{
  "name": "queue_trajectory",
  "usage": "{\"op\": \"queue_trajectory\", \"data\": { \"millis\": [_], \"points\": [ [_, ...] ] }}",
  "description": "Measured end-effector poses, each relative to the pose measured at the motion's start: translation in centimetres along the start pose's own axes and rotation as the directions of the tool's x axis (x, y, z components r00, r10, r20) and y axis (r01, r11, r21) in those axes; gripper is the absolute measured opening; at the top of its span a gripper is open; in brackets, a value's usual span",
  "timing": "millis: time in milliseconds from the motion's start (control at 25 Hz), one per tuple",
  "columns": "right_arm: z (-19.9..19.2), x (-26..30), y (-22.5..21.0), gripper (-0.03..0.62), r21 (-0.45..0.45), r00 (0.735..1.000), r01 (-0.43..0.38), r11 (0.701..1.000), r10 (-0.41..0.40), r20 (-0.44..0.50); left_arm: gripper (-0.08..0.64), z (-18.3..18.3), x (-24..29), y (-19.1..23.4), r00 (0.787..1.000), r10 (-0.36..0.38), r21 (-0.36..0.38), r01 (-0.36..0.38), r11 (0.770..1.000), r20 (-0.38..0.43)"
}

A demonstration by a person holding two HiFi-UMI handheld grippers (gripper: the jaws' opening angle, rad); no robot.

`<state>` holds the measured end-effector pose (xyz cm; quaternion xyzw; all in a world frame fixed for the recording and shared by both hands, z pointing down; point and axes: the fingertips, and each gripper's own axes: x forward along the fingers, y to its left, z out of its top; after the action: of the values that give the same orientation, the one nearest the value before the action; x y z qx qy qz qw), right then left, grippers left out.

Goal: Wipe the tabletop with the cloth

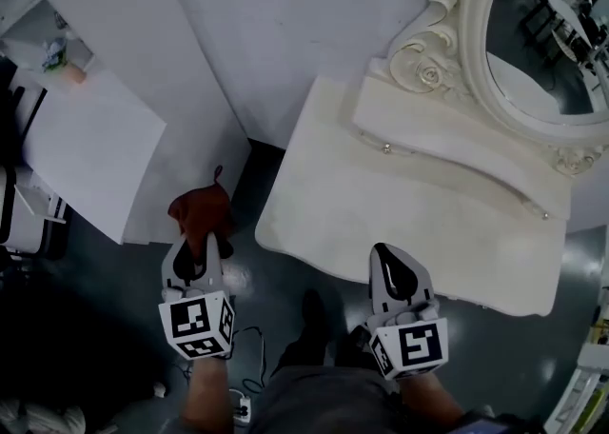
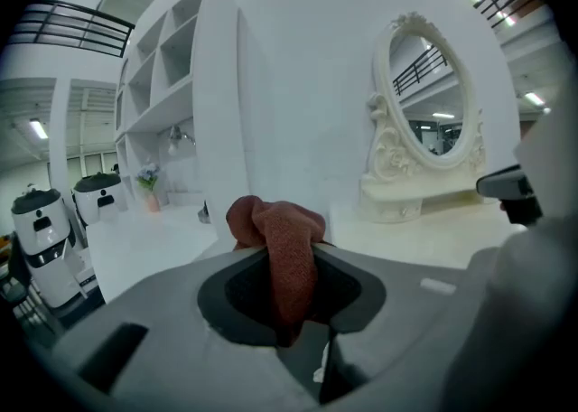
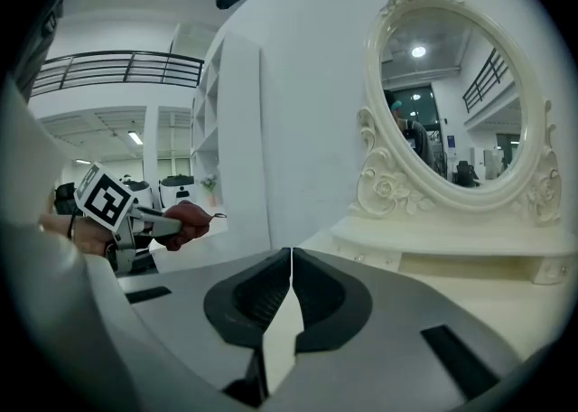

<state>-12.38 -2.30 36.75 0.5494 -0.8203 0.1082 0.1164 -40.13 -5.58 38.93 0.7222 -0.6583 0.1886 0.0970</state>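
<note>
Cloth (image 1: 202,211) lengthwise between jaws of left gripper (image 1: 200,242), bunched end forward, beside tabletop (image 1: 428,223).

Item count: one left hand-held gripper (image 1: 202,244), one right hand-held gripper (image 1: 382,252), one cloth (image 1: 199,208), one worktop (image 1: 428,227), one oval mirror (image 1: 547,28) on the worktop.

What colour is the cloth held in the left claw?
Reddish brown, like rust. The cloth shows best in the left gripper view.
</note>
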Motion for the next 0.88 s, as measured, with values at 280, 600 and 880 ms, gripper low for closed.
{"op": "queue_trajectory", "data": {
  "millis": [280,600,880],
  "points": [
    [6.9,-6.9,-2.9,0.015,-0.055,0.984,0.027,0.998,-0.017,0.175,0.098,9.7,-9.0,-7.8,0.971,-0.039,0.002,0.040,0.999,0.236],
    [9.1,-16.2,-6.2,0.015,-0.061,0.951,0.106,0.993,-0.083,0.298,0.101,14.6,-16.1,-21.0,0.890,-0.199,0.059,0.192,0.980,0.410],
    [8.1,-21.9,-6.4,0.015,-0.067,0.944,0.131,0.989,-0.104,0.315,0.103,13.4,-19.7,-28.6,0.860,-0.281,0.100,0.263,0.959,0.427]
  ]
}}
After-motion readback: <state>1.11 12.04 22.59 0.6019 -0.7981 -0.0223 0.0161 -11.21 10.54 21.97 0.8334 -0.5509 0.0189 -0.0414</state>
